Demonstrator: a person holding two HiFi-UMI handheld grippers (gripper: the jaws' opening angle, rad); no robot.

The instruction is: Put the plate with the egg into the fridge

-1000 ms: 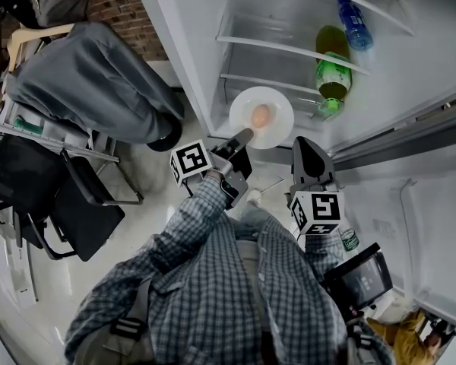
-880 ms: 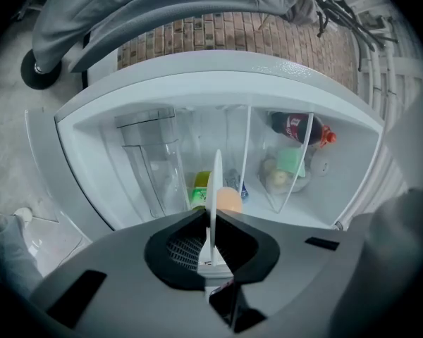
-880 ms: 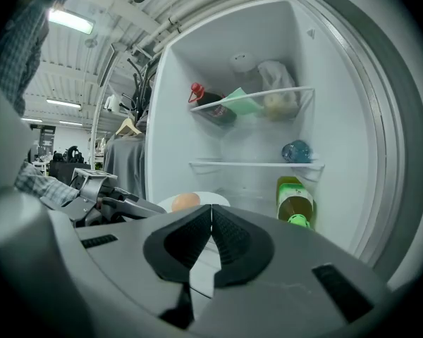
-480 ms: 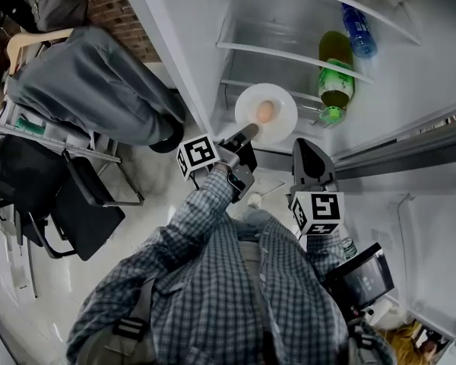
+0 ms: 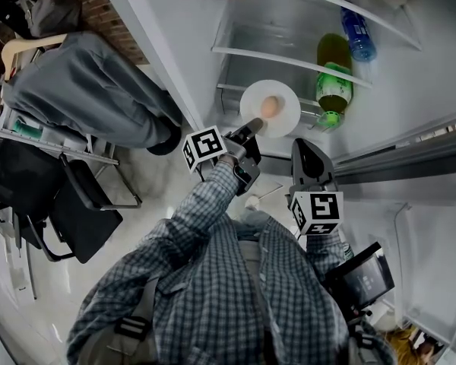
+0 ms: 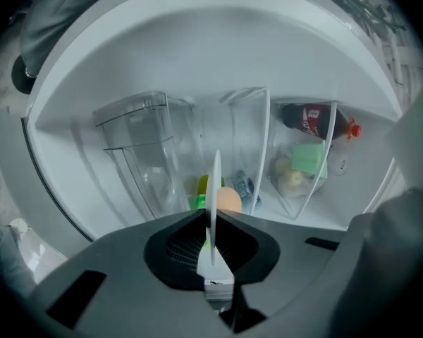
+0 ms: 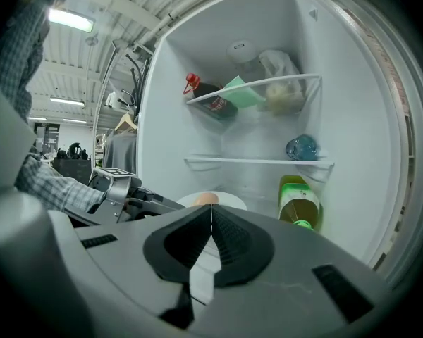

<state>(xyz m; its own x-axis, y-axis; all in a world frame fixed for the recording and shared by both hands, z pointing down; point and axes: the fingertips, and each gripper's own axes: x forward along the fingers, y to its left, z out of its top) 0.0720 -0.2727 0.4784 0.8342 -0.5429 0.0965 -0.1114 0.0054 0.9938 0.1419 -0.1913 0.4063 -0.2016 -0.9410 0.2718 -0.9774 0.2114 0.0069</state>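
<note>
A white plate (image 5: 283, 115) with a brown egg (image 5: 270, 106) on it hangs in front of the open fridge's lower shelves. My left gripper (image 5: 252, 127) is shut on the plate's near rim. In the left gripper view the plate (image 6: 214, 196) shows edge-on between the closed jaws, the egg (image 6: 230, 200) just right of it. My right gripper (image 5: 307, 152) stays back by the fridge's lower edge, shut and empty. The right gripper view shows its jaws (image 7: 211, 213) closed, with the plate (image 7: 229, 201) and egg (image 7: 206, 198) beyond them.
A green bottle (image 5: 334, 78) and a blue bottle (image 5: 356, 26) lie in the fridge on the right. Glass shelves (image 5: 289, 55) cross the fridge. A cola bottle (image 7: 213, 96) and bagged food (image 7: 282, 90) sit on the top shelf. A chair (image 5: 76, 204) and a covered object (image 5: 91, 90) stand left.
The left gripper has carried the plate and egg up and forward, deeper toward the fridge shelves. The right gripper has stayed put.
</note>
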